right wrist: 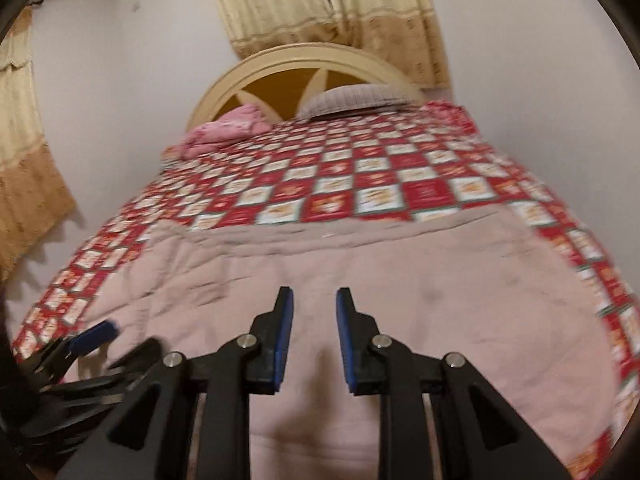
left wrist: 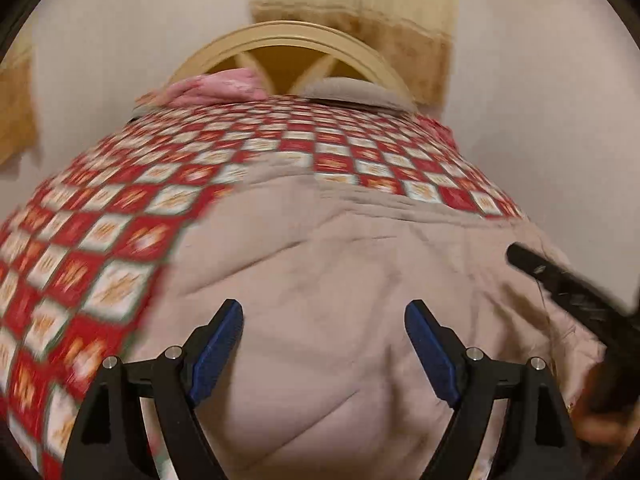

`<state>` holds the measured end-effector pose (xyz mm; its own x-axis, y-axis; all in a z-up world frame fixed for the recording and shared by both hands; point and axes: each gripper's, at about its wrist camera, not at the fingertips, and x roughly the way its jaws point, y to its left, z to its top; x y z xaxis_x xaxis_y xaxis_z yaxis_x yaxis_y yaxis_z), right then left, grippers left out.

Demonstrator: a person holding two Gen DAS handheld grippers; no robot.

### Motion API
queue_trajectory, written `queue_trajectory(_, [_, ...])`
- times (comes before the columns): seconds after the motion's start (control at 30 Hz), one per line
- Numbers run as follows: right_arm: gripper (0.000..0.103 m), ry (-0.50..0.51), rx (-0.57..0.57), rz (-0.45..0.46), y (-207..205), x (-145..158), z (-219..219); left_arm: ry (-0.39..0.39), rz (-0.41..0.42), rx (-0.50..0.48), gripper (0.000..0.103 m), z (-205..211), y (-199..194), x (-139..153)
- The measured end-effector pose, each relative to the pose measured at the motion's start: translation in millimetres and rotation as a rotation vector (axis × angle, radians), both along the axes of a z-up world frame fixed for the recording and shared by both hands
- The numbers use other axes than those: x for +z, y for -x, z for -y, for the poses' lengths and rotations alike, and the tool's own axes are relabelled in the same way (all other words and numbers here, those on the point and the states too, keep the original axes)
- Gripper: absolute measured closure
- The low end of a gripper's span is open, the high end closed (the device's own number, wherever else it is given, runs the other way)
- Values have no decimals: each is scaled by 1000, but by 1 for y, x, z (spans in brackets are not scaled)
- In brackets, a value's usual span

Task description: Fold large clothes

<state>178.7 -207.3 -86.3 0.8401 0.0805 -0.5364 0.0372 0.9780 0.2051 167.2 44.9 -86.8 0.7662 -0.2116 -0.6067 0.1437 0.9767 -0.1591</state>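
Left wrist view looks down over a pinkish-beige quilted cover [left wrist: 320, 280] spread flat on the bed [left wrist: 100, 220], whose red-and-white checked bedspread shows beyond and to either side of it. Laid out smooth like this, with its far edge running straight across the bed, the cover looks ready for a fold, since a flat, squared piece gives clean edges to lift. The left gripper [left wrist: 324, 320] hovers above the near part of the cover with its fingers [left wrist: 224, 340] spread wide and nothing between them; the cloth lies below and ahead of them, and contact cannot be confirmed through the blur. At the right edge of this view a dark blurred shape is the right gripper [left wrist: 560, 280] reaching in over the cover's right side. In the right wrist view the right gripper [right wrist: 314, 308] hangs over the middle of the near half of the same cover [right wrist: 440, 280], its fingers [right wrist: 284, 340] drawn narrow with a clear gap and no cloth pinched in it. The left gripper [right wrist: 92, 336] shows at the lower left, just over the cover's left margin. Both tools being empty and apart, set toward opposite sides, suggests each is heading for its own hold on the near edge. At the headboard [right wrist: 304, 64] a pink bundle [right wrist: 228, 124] and a grey pillow [right wrist: 352, 100] lie well apart from the cover.
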Motion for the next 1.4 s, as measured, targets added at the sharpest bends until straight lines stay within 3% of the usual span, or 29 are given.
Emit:
queue_trajectory(0.07, [80, -12, 4, -20, -11, -15, -12, 65, 0, 57, 19, -39, 17, -2])
queue_trajectory(0.17, [81, -34, -15, -147, -35, -60, -21, 128, 9, 126, 19, -68, 34, -10])
queue_trajectory(0.23, [83, 18, -24, -137, -39, -84, -26, 189, 5, 137, 19, -80, 46, -20])
queue_trajectory(0.4, [83, 33, -26, -149, -43, -85, -27, 360, -53, 97, 19, -73, 51, -48])
queue_trajectory(0.47, [83, 34, -26, -148, -43, -86, -26, 413, -93, 67, 19, -64, 41, -59])
queue_trajectory(0.57, [83, 35, -26, -147, -44, -86, -26, 460, -143, 105, 19, -60, 18, -71])
queue_trajectory(0.7, [83, 41, -29, -146, -44, -87, -24, 633, -186, 132, 18, -58, -18, -88])
queue_trajectory(0.9, [83, 18, -29, -160, -38, -86, -29, 659, -157, 97, 18, -41, -51, -86])
queue_trajectory(0.97, [83, 17, -28, -170, -39, -86, -29, 711, -142, 59, 52, -44, -51, -83])
queue_trajectory(1.07, [83, 2, -29, -195, -42, -85, -27, 655, -94, -38, 73, -44, -42, -65])
queue_trajectory(1.23, [82, -197, -54, -266, -42, -84, -21, 693, -68, -113, 78, -55, -23, -38])
queue_trajectory(1.4, [82, -303, 11, -314, -25, -82, -60, 576, 27, -145, 78, -74, 4, 9])
